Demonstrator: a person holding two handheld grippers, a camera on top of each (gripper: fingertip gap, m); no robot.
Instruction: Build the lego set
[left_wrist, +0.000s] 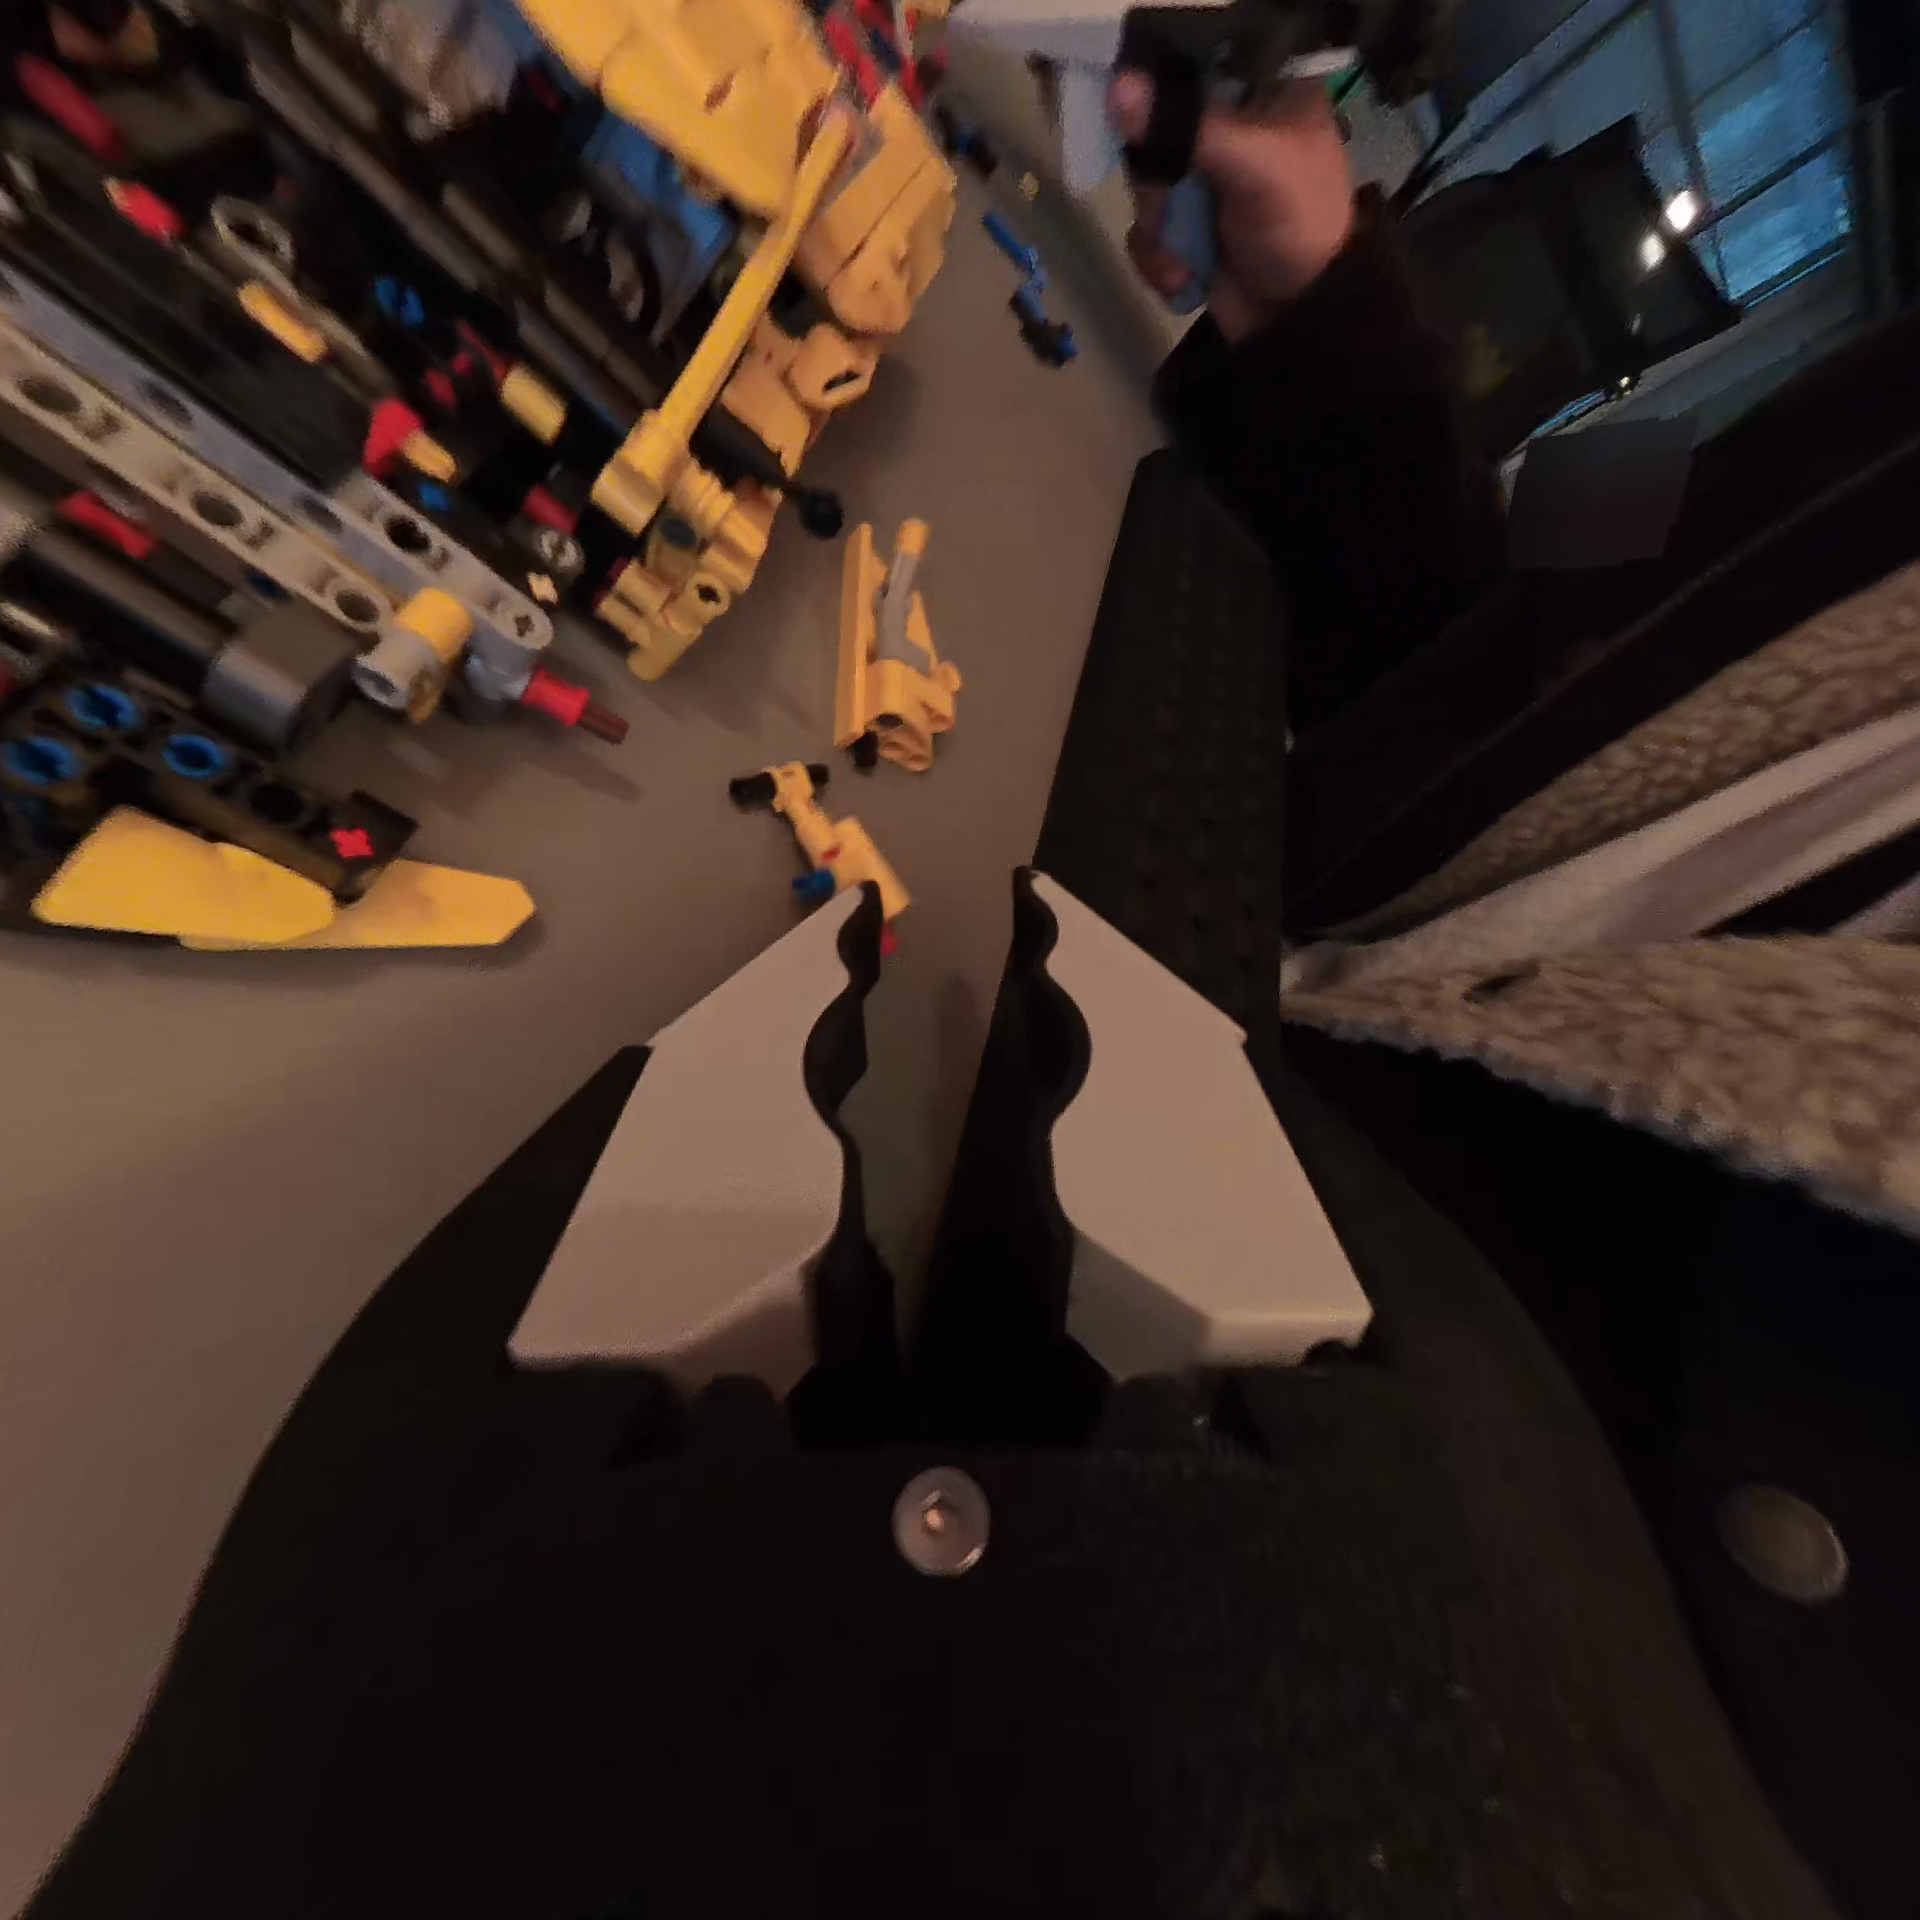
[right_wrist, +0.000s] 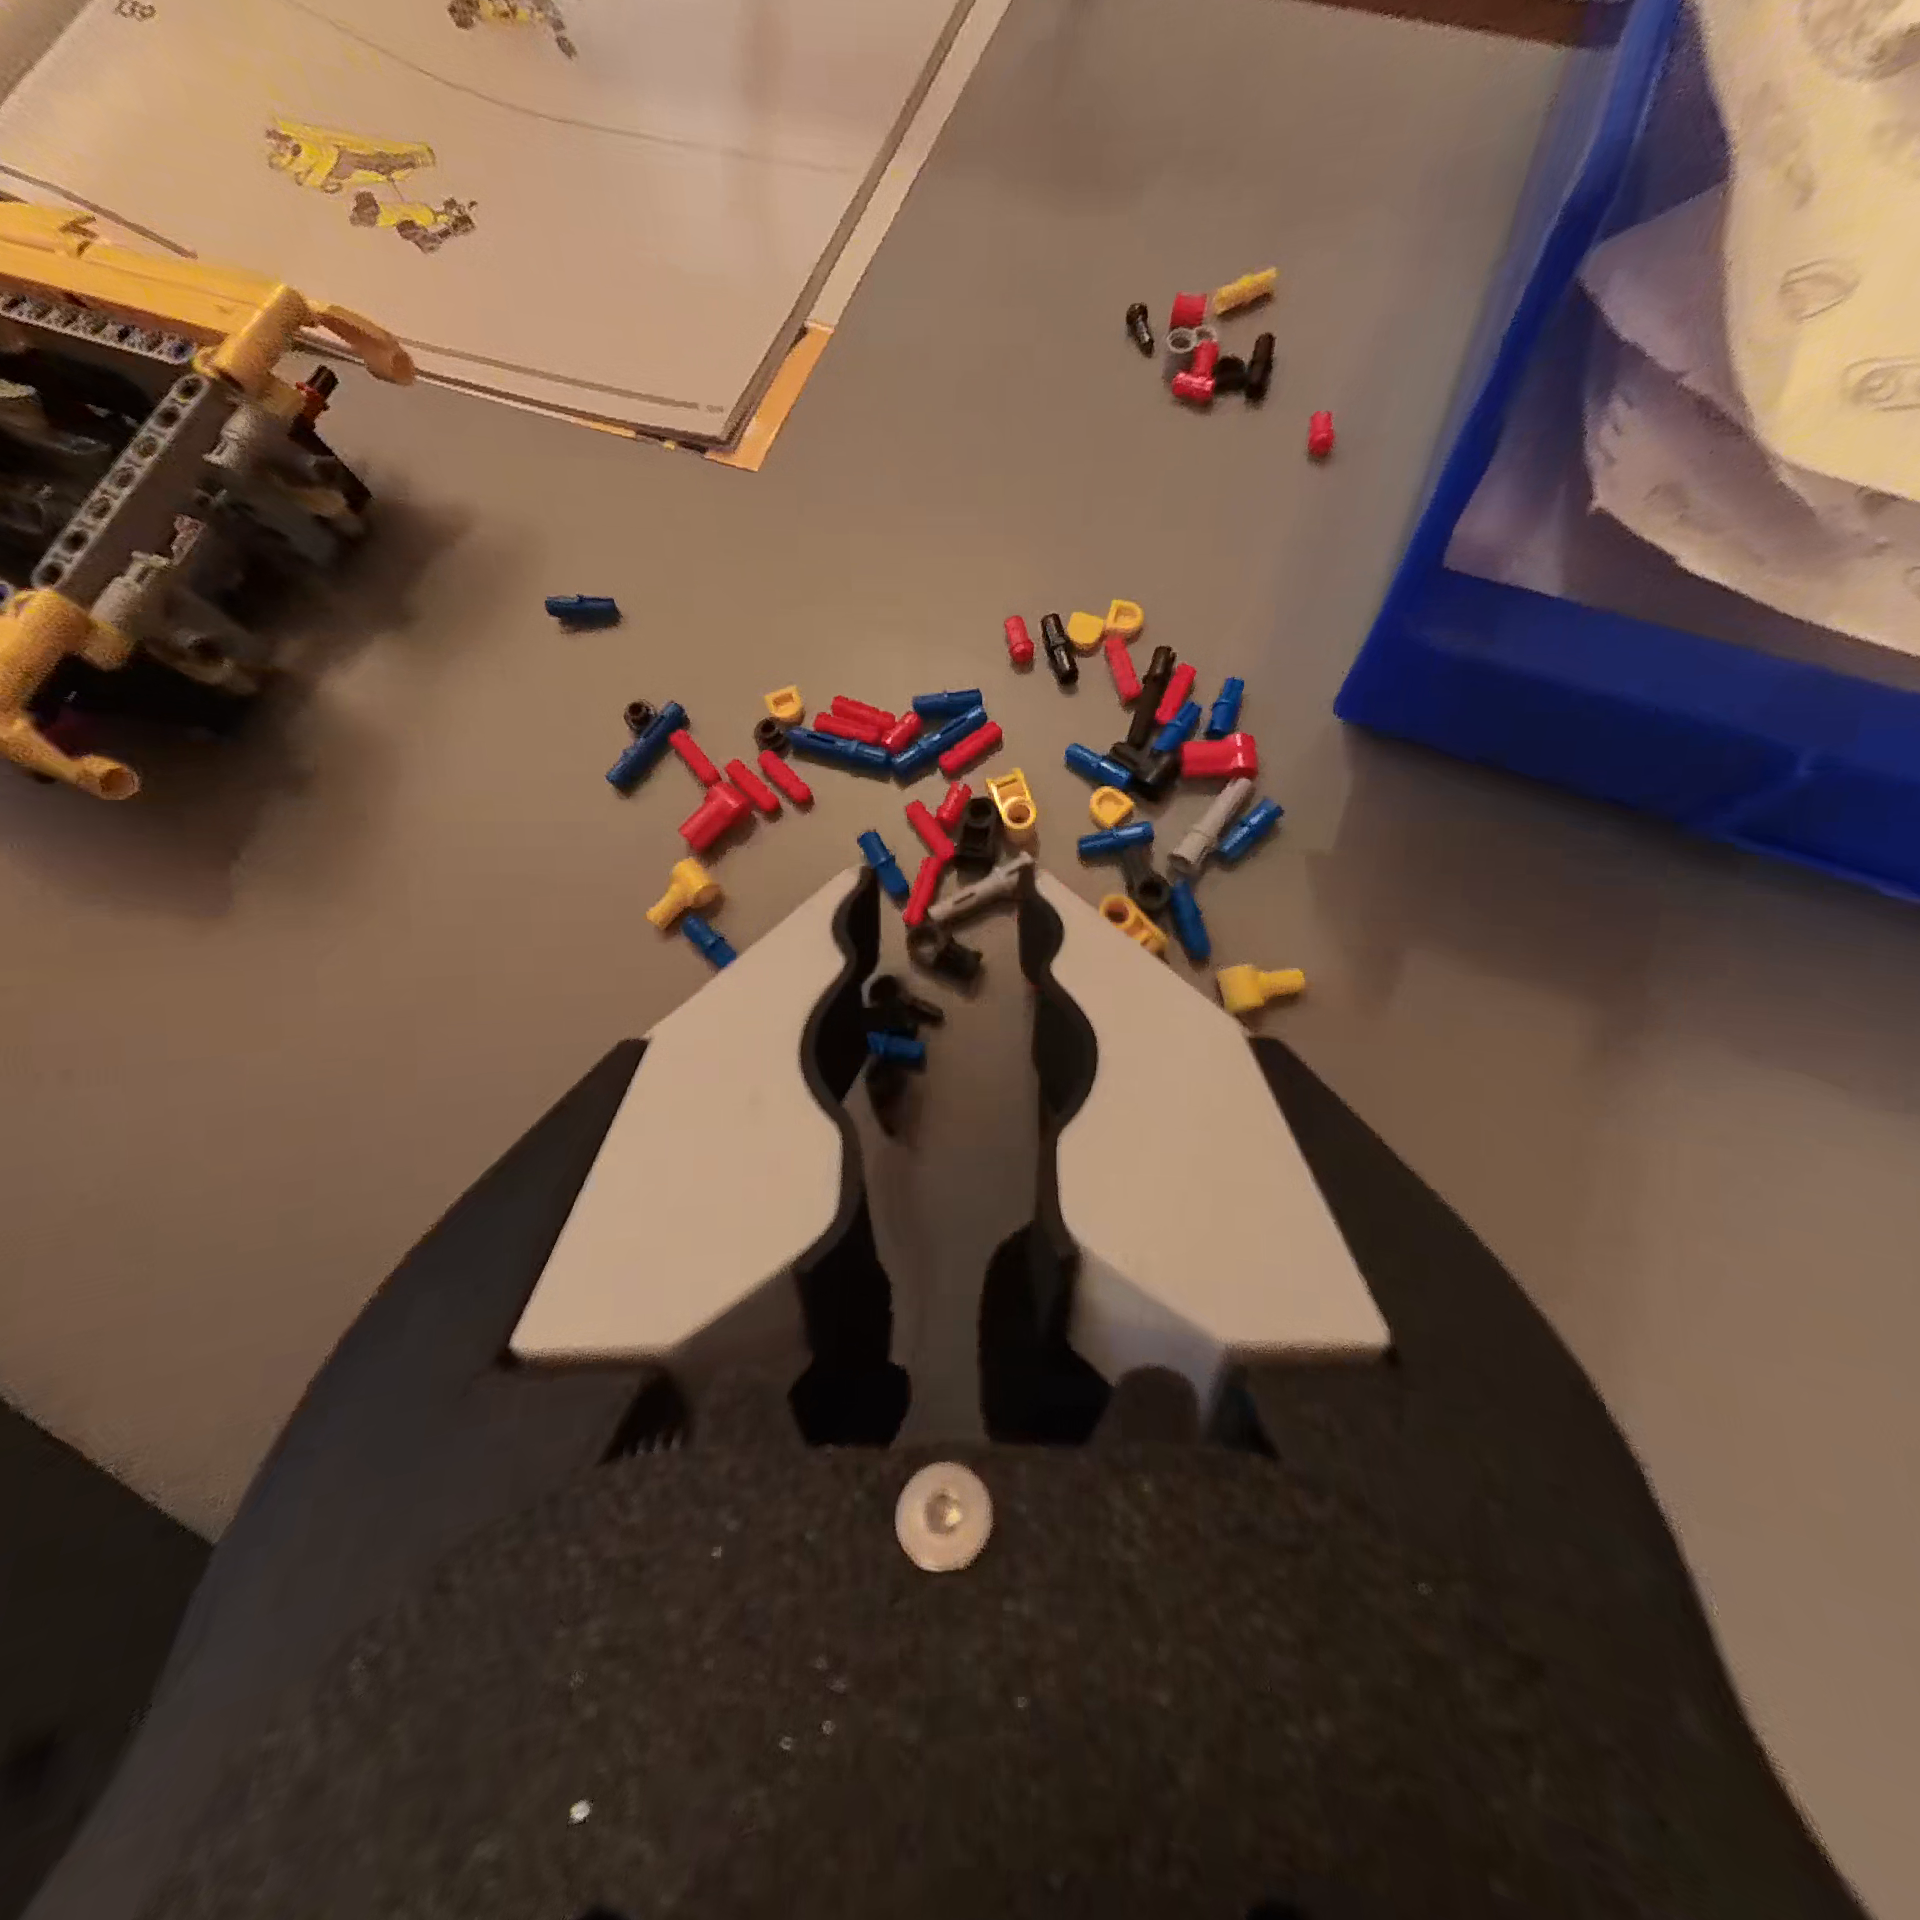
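**Operator A:** While the right gripper (right_wrist: 945, 883) hangs over the pile of loose pins (right_wrist: 935, 769), its jaws stand apart with nothing pinched; the pile spreads from the fingertips toward 12 o'clock in the right wrist view. A grey pin (right_wrist: 977, 896) lies across the gap at the tips.

**Operator B:** Handling estimate?

**Operator A:** The pins are probably light, rigid, smooth plastic. They are likely to roll or skid on the grey table (right_wrist: 1039, 499). Grip one across its barrel at mid-length, not by an end, and choose a pin lying clear of its neighbours.

**Operator B:** Left side?

**Operator A:** The left gripper (left_wrist: 945, 894) also holds nothing, jaws parted by a narrow gap. A small yellow sub-assembly (left_wrist: 821, 826) lies at 11 o'clock, just beside its tip. The partly built yellow model (left_wrist: 769, 312) occupies 10 to 12 o'clock, with a second yellow sub-assembly (left_wrist: 894, 655) between.

**Operator B:** Model handling?

**Operator A:** Judged heavier, stiff, but liable to shed pieces. Brace it by a grey beam (left_wrist: 260, 520), not by a thin yellow arm. The instruction booklet (right_wrist: 540, 208) lies at 11 o'clock in the right wrist view, the blue bin (right_wrist: 1558, 675) at 2 o'clock.
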